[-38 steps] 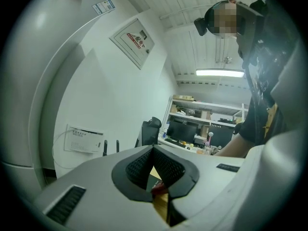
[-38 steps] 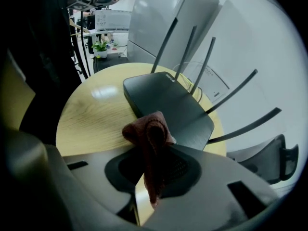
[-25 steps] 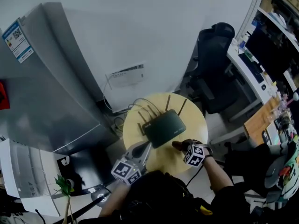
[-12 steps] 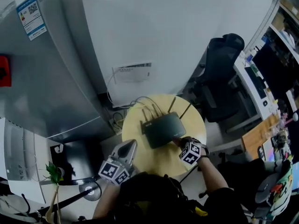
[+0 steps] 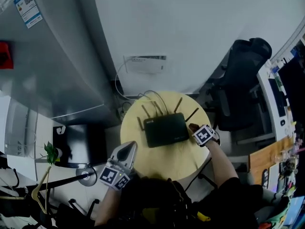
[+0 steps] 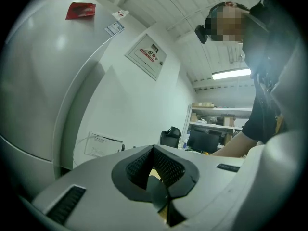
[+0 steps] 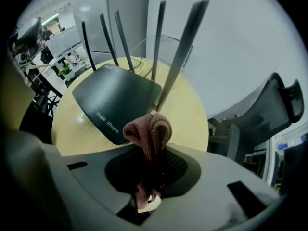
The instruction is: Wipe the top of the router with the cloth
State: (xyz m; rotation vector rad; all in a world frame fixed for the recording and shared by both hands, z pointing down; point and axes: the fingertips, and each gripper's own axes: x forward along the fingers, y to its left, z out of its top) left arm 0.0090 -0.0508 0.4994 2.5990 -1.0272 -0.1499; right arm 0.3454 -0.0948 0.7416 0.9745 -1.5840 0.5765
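Observation:
A black router (image 5: 165,130) with several upright antennas lies on a round yellow table (image 5: 162,160). In the right gripper view the router (image 7: 115,97) is just ahead and to the left, its nearest antenna (image 7: 180,57) rising close in front. My right gripper (image 5: 194,127) is at the router's right edge and is shut on a folded pink cloth (image 7: 149,132), which sticks up from the right gripper (image 7: 148,184). My left gripper (image 5: 127,150) hovers over the table's near left edge, apart from the router. The left gripper (image 6: 163,198) is shut on nothing and points up at the wall.
A black office chair (image 5: 242,82) stands right of the table. A large grey cabinet (image 5: 47,66) fills the left. Cables (image 5: 143,98) run from the router to a white wall box (image 5: 145,63). A black box (image 5: 81,144) and a plant (image 5: 49,152) are on the floor at left.
My right gripper has carried the cloth from the router's near edge round to its right side by the antennas. My left gripper has drawn back from the router's corner.

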